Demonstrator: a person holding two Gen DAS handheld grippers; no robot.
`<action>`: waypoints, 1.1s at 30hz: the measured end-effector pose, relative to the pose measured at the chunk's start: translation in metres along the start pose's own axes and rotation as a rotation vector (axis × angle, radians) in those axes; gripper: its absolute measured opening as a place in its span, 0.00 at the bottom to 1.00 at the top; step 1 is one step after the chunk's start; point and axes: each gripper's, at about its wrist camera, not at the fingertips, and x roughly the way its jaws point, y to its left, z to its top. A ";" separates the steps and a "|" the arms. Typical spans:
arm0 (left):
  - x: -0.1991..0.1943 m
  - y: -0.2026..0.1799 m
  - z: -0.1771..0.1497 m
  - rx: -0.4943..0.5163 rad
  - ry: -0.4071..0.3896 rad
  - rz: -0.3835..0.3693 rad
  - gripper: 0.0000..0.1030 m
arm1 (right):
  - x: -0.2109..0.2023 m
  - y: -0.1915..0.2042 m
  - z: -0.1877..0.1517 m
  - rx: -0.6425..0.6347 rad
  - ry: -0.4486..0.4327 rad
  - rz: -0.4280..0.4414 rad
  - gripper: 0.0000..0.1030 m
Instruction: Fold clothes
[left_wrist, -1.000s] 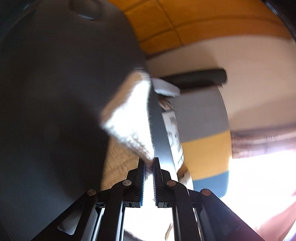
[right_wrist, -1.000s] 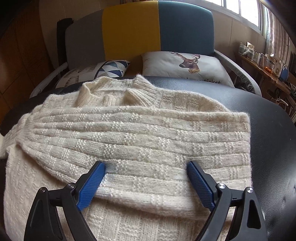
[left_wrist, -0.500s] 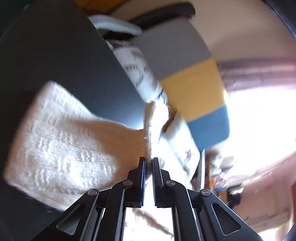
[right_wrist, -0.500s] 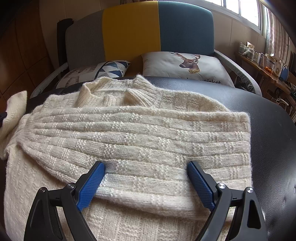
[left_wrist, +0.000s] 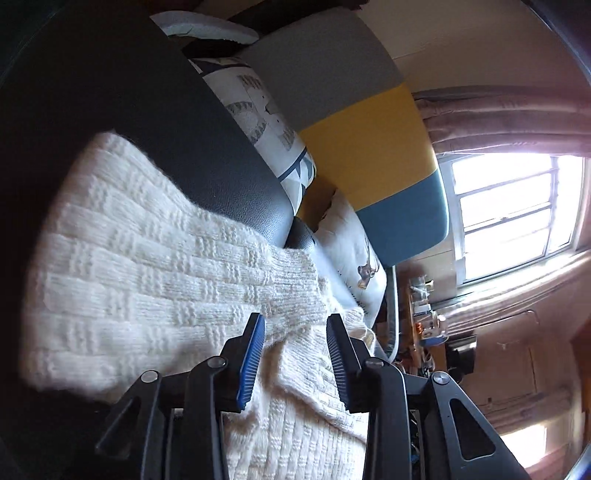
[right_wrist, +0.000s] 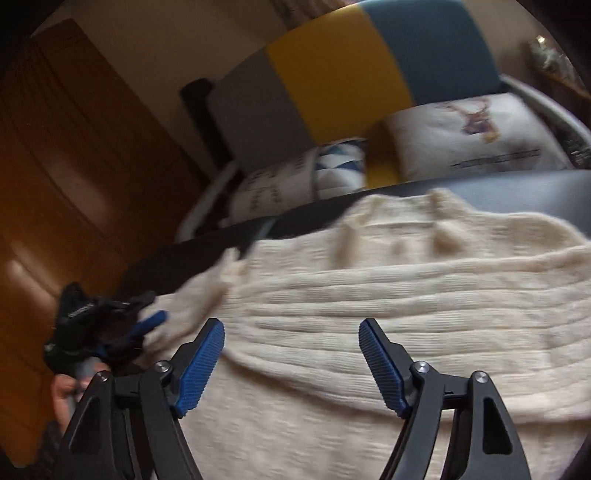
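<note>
- With both grippers empty, the fold looks mid-way: cream sweater (right_wrist: 388, 332) lies flat on the black counter (right_wrist: 535, 192), one sleeve laid across its chest.
- Left gripper (left_wrist: 295, 354): jaws apart, over the sweater's left sleeve (left_wrist: 155, 280), w/ nothing between them.
- Right gripper (right_wrist: 291, 363): jaws wide apart, above the near body; view is blurred.
- Next, prob.: re-grip an edge w/ each gripper & fold the body over, keeping layers square.

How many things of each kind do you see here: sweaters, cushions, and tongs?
Sweaters: 1, the cream knit sweater on the black surface.
Cushions: 2, the triangle-pattern cushion and the deer cushion.
Tongs: 2, the left tongs and the right tongs, both open.
Total: 5
</note>
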 end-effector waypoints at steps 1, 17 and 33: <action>-0.009 0.004 -0.001 -0.010 -0.006 -0.007 0.36 | 0.017 0.007 0.001 0.046 0.037 0.081 0.60; -0.060 0.077 -0.012 -0.205 -0.065 -0.115 0.38 | 0.159 0.039 0.005 0.253 0.097 0.111 0.52; -0.033 0.052 -0.030 -0.208 -0.025 -0.183 0.38 | 0.171 0.058 0.007 0.106 0.166 -0.036 0.06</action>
